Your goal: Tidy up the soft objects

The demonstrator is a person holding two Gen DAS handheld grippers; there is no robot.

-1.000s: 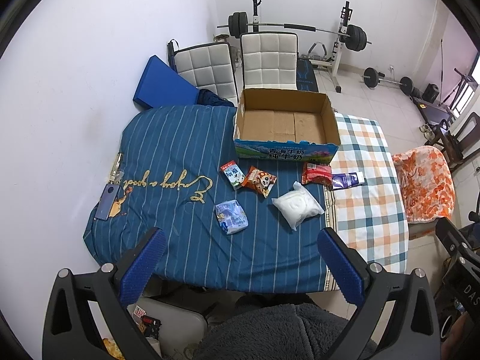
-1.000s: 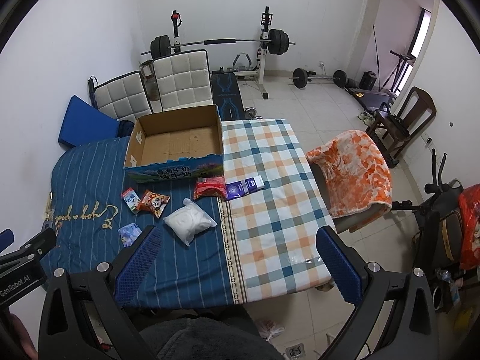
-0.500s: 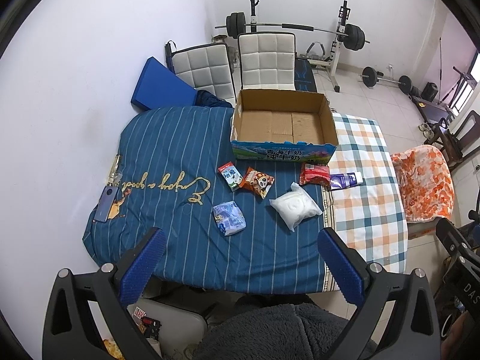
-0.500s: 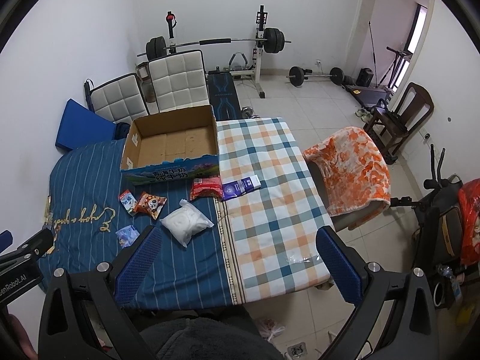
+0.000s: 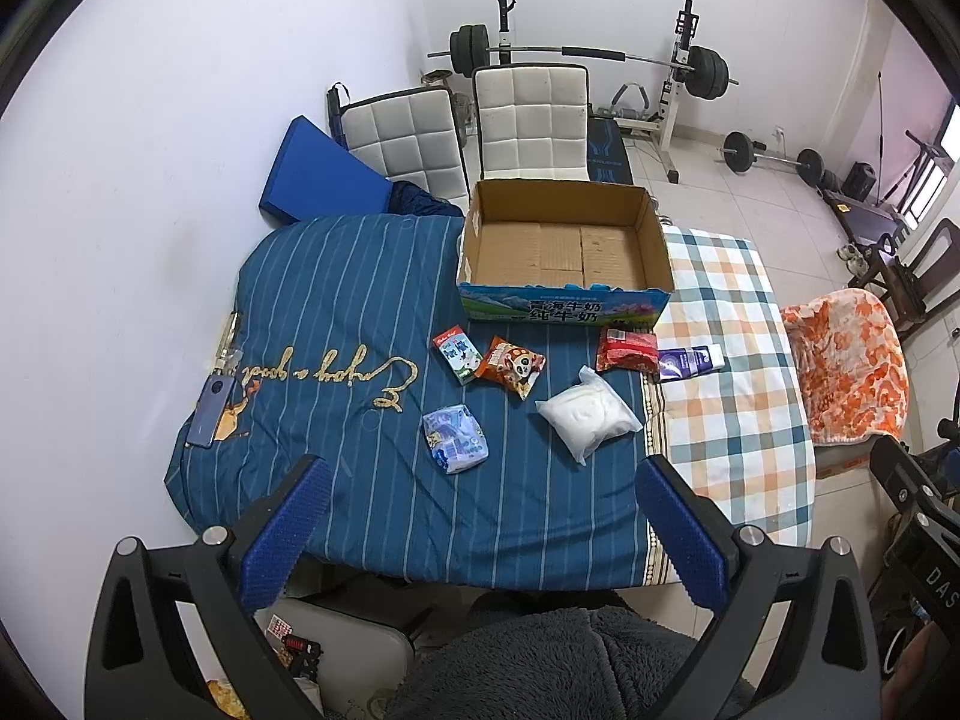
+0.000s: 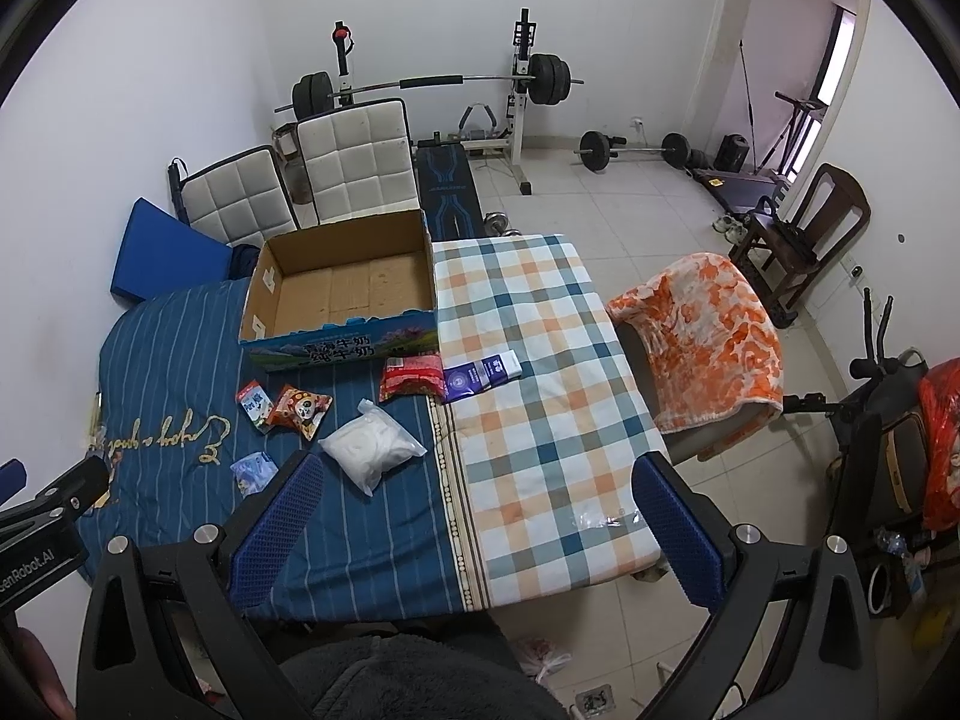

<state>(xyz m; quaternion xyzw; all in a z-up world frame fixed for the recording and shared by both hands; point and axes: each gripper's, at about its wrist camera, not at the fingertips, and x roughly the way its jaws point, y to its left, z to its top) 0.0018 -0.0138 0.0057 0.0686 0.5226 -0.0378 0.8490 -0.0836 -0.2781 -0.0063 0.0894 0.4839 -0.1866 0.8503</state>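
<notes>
Both views have drifted slightly back; pkts untouched. Left gripper (image 5: 477,531) & right gripper (image 6: 474,525) spread wide, empty. Pale-blue crinkly plastic packet (image 5: 454,439) lies just ahead of left tongs, nearer that hand.

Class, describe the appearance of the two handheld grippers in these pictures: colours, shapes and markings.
The left gripper and right gripper look alike: black angular frames with silver bolts, each carrying two flat fingers padded in dimpled blue. White lettering marks the black bodies. No cables show. A dark fleecy garment lies beneath.
</notes>
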